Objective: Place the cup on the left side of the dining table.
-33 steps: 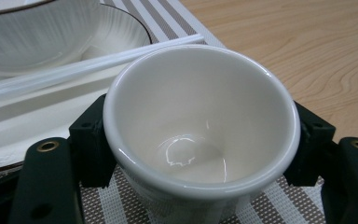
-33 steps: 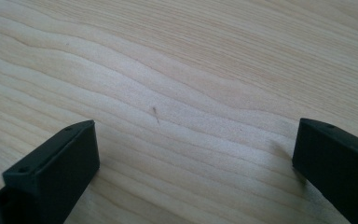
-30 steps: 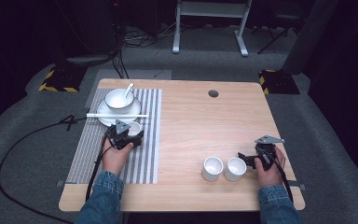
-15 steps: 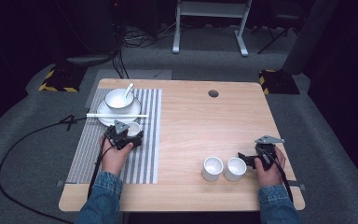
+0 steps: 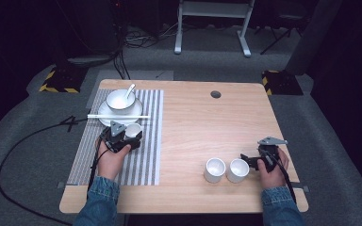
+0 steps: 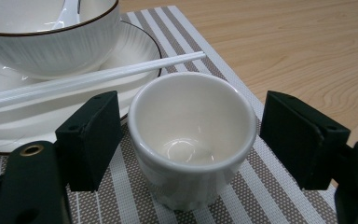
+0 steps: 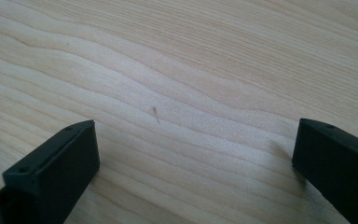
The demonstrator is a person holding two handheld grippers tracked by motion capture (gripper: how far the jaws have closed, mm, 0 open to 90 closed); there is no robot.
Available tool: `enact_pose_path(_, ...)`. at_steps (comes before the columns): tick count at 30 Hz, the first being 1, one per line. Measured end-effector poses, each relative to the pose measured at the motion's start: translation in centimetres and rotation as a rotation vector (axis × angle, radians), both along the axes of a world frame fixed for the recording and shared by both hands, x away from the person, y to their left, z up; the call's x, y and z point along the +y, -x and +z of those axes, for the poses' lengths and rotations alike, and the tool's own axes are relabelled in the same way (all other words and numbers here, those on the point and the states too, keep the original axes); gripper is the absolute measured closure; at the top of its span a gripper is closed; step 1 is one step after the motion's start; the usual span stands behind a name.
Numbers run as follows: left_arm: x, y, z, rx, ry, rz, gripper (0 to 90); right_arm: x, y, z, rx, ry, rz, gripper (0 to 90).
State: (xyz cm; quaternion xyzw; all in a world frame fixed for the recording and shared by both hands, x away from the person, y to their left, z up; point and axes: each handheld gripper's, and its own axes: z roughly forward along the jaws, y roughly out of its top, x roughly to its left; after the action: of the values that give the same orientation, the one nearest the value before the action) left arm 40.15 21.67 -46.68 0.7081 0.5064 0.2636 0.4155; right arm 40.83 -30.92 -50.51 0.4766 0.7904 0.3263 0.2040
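A small white cup (image 6: pixel 191 135) stands on the striped placemat (image 5: pixel 136 160), just in front of the saucer (image 5: pixel 104 117). My left gripper (image 5: pixel 131 135) straddles this cup; its jaws have just been opening and now stand off the cup's sides, open. The saucer carries a white bowl (image 5: pixel 120 100) with a spoon (image 5: pixel 129 89) in it, and white chopsticks (image 5: pixel 118 116) lie across its near rim. My right gripper (image 5: pixel 246 160) rests open over bare wood (image 7: pixel 168 93), with nothing between its jaws. It is just right of two more white cups (image 5: pixel 215 169) (image 5: pixel 238 170).
The wooden table (image 5: pixel 207 122) has a dark round hole (image 5: pixel 215 94) near its far edge. Cables trail off the left side onto the grey floor. A white metal stand (image 5: pixel 212 23) is beyond the table.
The left gripper has let go of the small cup and lifted slightly; the cup stays on the placemat. The right hand has not moved.
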Motion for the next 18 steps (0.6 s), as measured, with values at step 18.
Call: enact_pose_path(18,2.2,5.0,1.1,0.014,-0.034,-0.008,21.8,0.1,0.0,0.0,0.0,-0.001,-0.007,0.3)
